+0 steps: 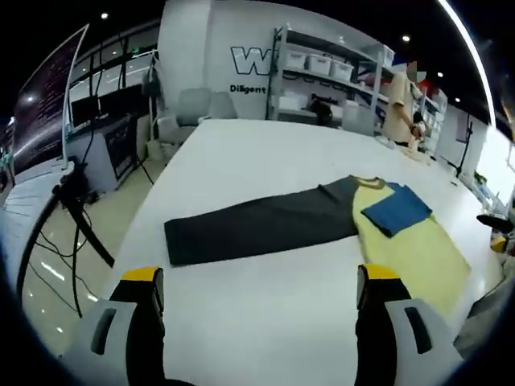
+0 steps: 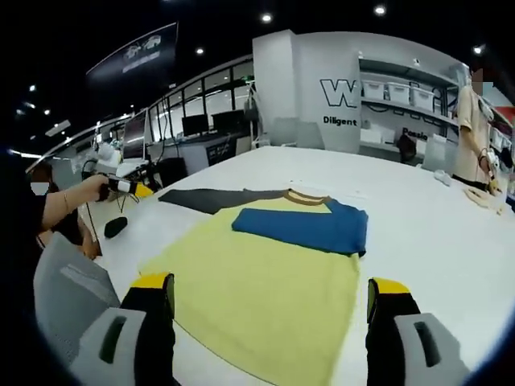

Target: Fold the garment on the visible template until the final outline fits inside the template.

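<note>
1. The back wall (image 1: 241,56) bears a large "W" above "Diligent"; the rest of the lettering is cut off.
2. 1 garment (image 2: 265,281) lies flat on the white table (image 1: 265,153): yellow body, 1 dark grey sleeve (image 1: 257,225) stretched out, 1 blue sleeve (image 2: 310,227) folded over the chest.
3. Bare tabletop surrounds the garment.
4. The left gripper (image 1: 257,293) hovers above the table near the grey sleeve, jaws apart, holding nothing.
5. The right gripper (image 2: 269,310) hovers over the yellow hem, jaws apart, holding nothing.
</note>
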